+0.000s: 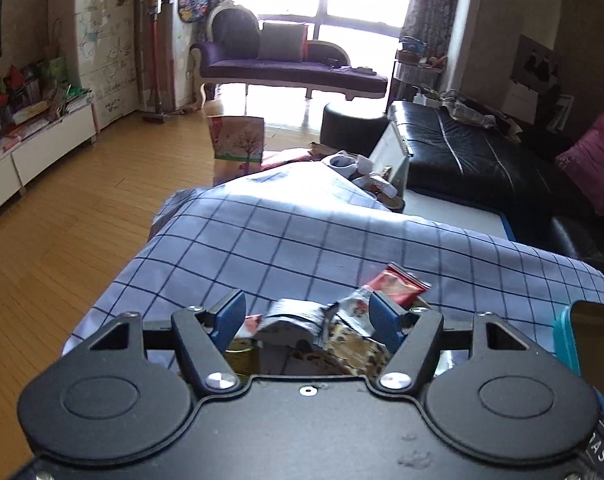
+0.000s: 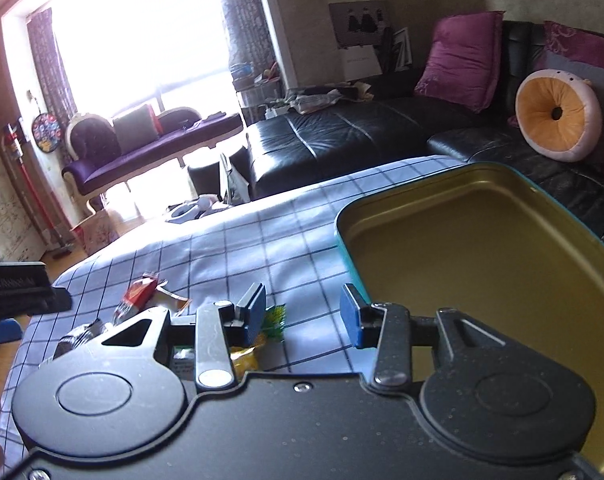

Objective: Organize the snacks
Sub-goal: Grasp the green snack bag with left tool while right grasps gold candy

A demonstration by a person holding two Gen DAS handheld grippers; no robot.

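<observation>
Small heap of snack packets directly below the left gripper point(image 1: 308, 312), seen between its two blue pads: silver packet point(image 1: 290, 318) in the middle, brown patterned packet point(image 1: 354, 346) toward the right pad, gold-coloured packet point(image 1: 242, 354) low by the left pad. Red packet point(image 1: 398, 286) just beyond the right fingertip, flat on the checked cloth point(image 1: 302, 232). Left gripper spread wide and released; wrappers crowding the gap, yet neither pad visibly pressing on any of them.

Right gripper point(image 2: 302, 316) likewise released, nothing gripped, only bare cloth in the gap between its pads. Yellow-green packet point(image 2: 268, 332) tucked under its left finger, partly hidden by the finger and the gripper's body. Same red and silver packets farther off to its left, near the edge of the other gripper.

Open tin point(image 2: 342, 236), teal outside and gold inside, immediately ahead and to the right of the right gripper, its near corner just beside the right pad; no snack visible in the part of it in view.

Past the cloth, ahead of both grippers: black sofa point(image 1: 482, 160) with a pink cushion point(image 2: 462, 60) and a round orange cushion point(image 2: 558, 116); farther still, purple chaise point(image 1: 286, 68) before a bright window.
</observation>
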